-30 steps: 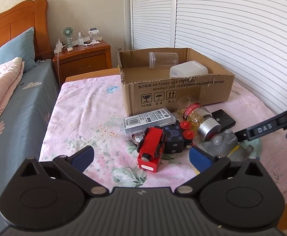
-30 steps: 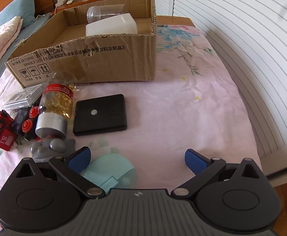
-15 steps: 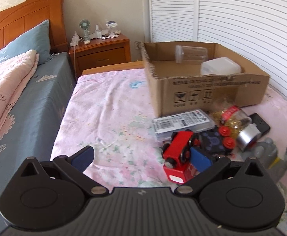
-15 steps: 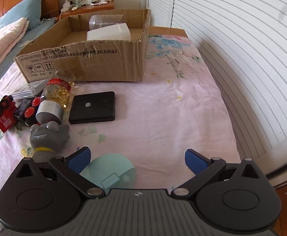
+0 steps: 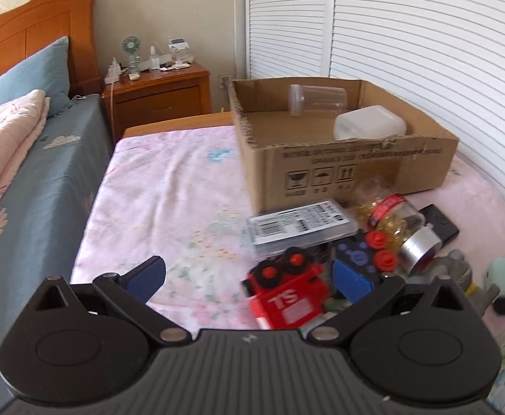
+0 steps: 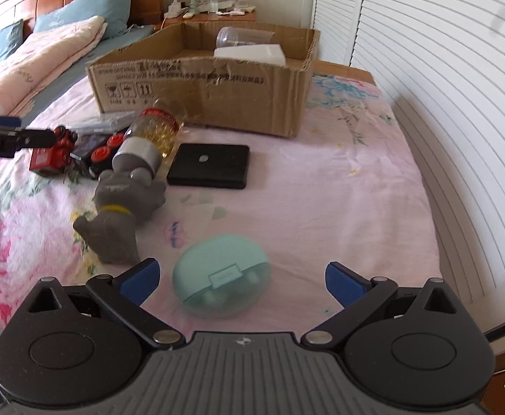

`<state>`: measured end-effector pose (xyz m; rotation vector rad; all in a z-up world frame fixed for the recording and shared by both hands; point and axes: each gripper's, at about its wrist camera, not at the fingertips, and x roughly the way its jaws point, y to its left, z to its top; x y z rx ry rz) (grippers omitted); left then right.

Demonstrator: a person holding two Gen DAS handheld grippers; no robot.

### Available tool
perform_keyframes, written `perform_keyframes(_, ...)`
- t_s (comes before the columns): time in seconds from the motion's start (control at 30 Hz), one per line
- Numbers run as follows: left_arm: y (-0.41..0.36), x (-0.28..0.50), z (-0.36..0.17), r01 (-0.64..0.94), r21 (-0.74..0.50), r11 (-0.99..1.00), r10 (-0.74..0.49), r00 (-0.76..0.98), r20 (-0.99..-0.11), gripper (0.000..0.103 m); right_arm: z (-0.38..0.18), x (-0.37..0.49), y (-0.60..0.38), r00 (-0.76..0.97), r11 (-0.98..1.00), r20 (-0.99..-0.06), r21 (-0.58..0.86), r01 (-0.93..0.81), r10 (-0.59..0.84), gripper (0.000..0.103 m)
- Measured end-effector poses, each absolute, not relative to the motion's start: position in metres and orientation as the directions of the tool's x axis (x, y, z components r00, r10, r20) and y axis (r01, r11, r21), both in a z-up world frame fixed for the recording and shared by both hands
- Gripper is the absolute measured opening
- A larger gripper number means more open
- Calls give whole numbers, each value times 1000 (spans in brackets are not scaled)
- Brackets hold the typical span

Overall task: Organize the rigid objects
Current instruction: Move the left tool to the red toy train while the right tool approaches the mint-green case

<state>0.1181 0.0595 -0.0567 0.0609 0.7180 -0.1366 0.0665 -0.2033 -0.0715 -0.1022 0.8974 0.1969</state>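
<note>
On the pink floral sheet lies a cluster of objects. A red toy train (image 5: pixel 287 297) sits between the fingers of my open left gripper (image 5: pixel 249 278), close to the right finger. Behind it are a dark block with red wheels (image 5: pixel 359 256), a clear barcode case (image 5: pixel 300 228), a jar of golden capsules (image 5: pixel 397 221) and a flat black case (image 6: pixel 209 166). A mint oval case (image 6: pixel 223 275) lies between the fingers of my open right gripper (image 6: pixel 242 278), untouched. A grey toy animal (image 6: pixel 124 207) lies to its left.
An open cardboard box (image 5: pixel 349 166) stands behind the cluster, holding a clear cup (image 5: pixel 316 98) and a white container (image 5: pixel 370 126). White slatted doors run along the right. A blue-sheeted bed (image 5: pixel 44 173) and a wooden nightstand (image 5: pixel 162 93) are to the left.
My left gripper has swung left and drawn back, so the red train now sits by its right finger. My right gripper has pulled back, bringing the mint case fully between its fingers.
</note>
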Motion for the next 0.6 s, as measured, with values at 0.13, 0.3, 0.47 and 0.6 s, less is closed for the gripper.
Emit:
perform_keyframes(0.13, 52, 123, -67, 128, 31, 991, -73, 728, -681, 102, -81, 66, -199, 609, 974, -785, -30, -226, 117, 103)
perform_keyframes(0.3, 67, 112, -74, 100, 62, 993, -29, 715, -699, 102, -82, 67, -204, 616, 973, -777, -18, -232, 133, 103)
perform_keyframes(0.47, 80, 108, -81, 73, 66, 995, -5, 701, -713, 102, -85, 61, -206, 649, 968, -746, -21, -250, 151, 103)
perform_keyframes(0.6, 76, 111, -86, 109, 43, 993, -46, 704, -709, 99, -86, 58, -207, 656, 963, -735, -19, -271, 170, 103)
